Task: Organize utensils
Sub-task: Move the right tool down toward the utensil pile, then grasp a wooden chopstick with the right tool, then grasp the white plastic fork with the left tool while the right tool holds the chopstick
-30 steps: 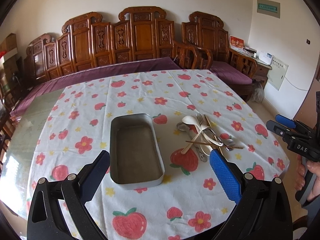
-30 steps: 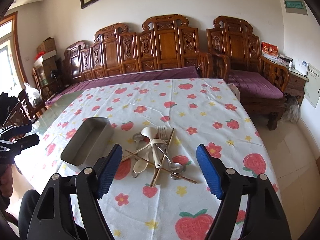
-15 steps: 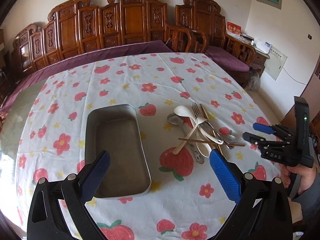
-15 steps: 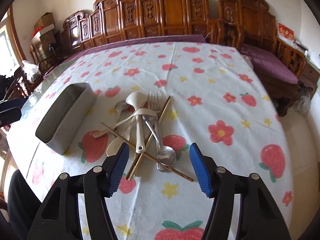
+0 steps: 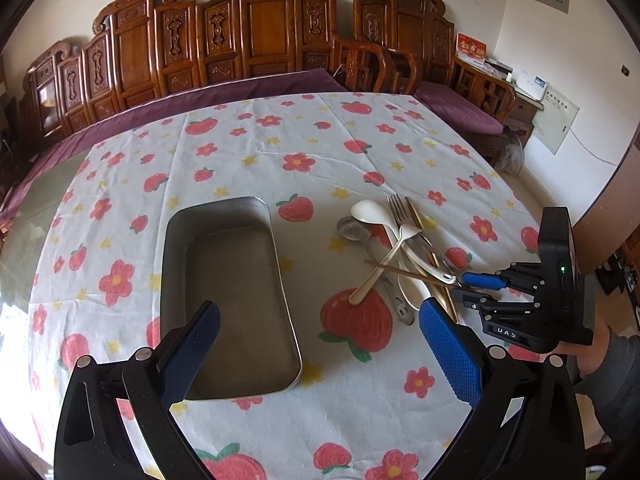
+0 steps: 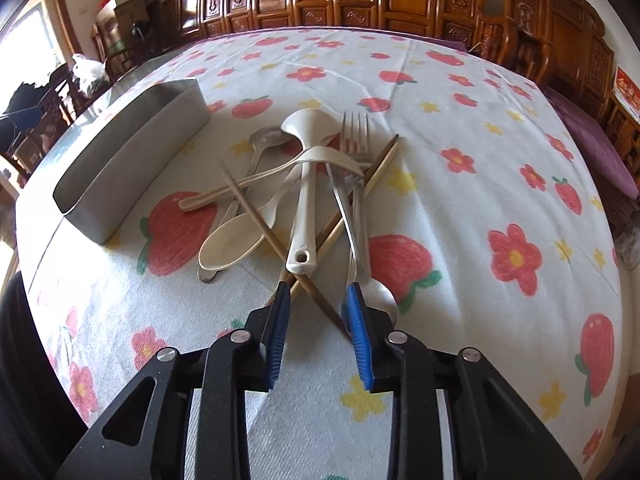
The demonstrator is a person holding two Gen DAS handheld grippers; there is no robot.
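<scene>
A pile of utensils (image 6: 304,184) lies on the flowered tablecloth: cream spoons, metal spoons, a fork (image 6: 354,136) and wooden chopsticks (image 6: 260,216). It also shows in the left wrist view (image 5: 400,256). An empty metal tray (image 5: 228,292) sits left of the pile, also in the right wrist view (image 6: 128,160). My right gripper (image 6: 316,300) is low at the near end of the pile, its jaws narrowed around crossed chopstick ends but not touching them. It shows from the left wrist view (image 5: 468,286). My left gripper (image 5: 316,344) is open and empty above the tray's near end.
The round table (image 5: 100,320) has a white cloth with strawberries and flowers. Carved wooden benches (image 5: 260,40) with purple cushions line the far side. A side cabinet (image 5: 520,96) stands at the right wall.
My right gripper has dropped down to the near end of the utensil pile and its jaws have narrowed a lot. My left gripper has moved slightly forward over the tray.
</scene>
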